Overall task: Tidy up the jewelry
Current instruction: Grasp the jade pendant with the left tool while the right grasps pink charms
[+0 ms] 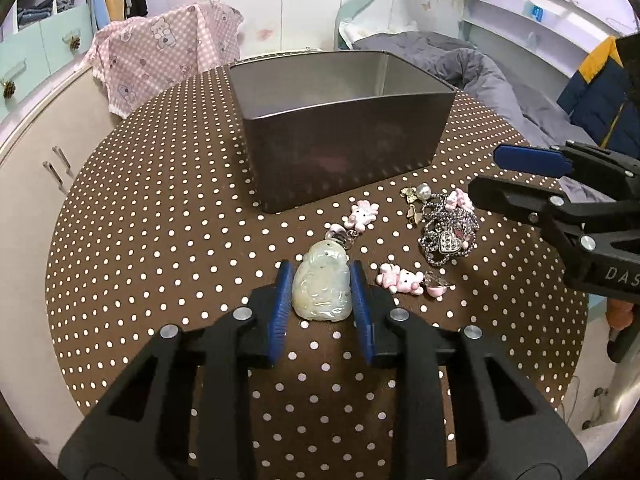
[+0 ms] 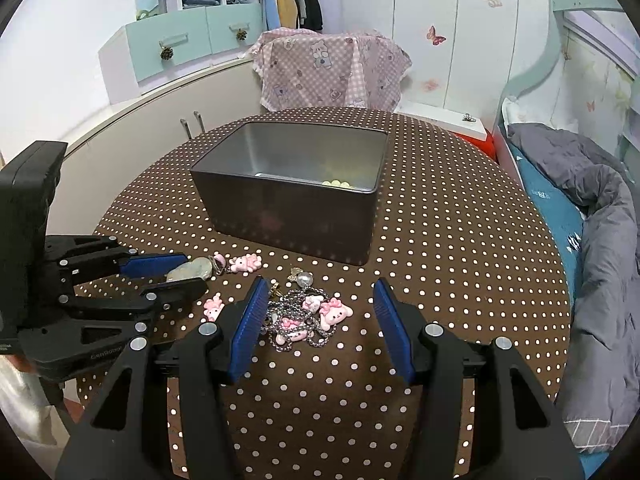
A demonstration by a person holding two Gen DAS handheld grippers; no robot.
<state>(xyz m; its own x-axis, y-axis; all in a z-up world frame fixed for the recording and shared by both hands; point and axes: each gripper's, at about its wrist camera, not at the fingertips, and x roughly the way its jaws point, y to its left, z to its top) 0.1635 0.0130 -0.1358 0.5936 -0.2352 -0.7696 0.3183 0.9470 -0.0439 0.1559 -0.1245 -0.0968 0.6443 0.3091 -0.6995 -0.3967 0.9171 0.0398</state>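
Left tongs (image 1: 322,292) clamp a pale green carved jade pendant (image 1: 322,286) low at centre frame.
Right tongs (image 2: 320,320) stand apart over a silver bead chain with pink charms (image 2: 302,318); beyond, a dark rectangular metal tin (image 2: 288,216) sits on the brown polka-dot tabletop (image 2: 460,240).

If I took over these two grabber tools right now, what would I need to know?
Left gripper: closed around the pale jade pendant, on the table.
Right gripper: open, empty, above the bead chain with pink charms.
Grey tin box: already holds some pale yellow beads.
Left: pendant, chain, loose pink charms and the pearl piece into the box.
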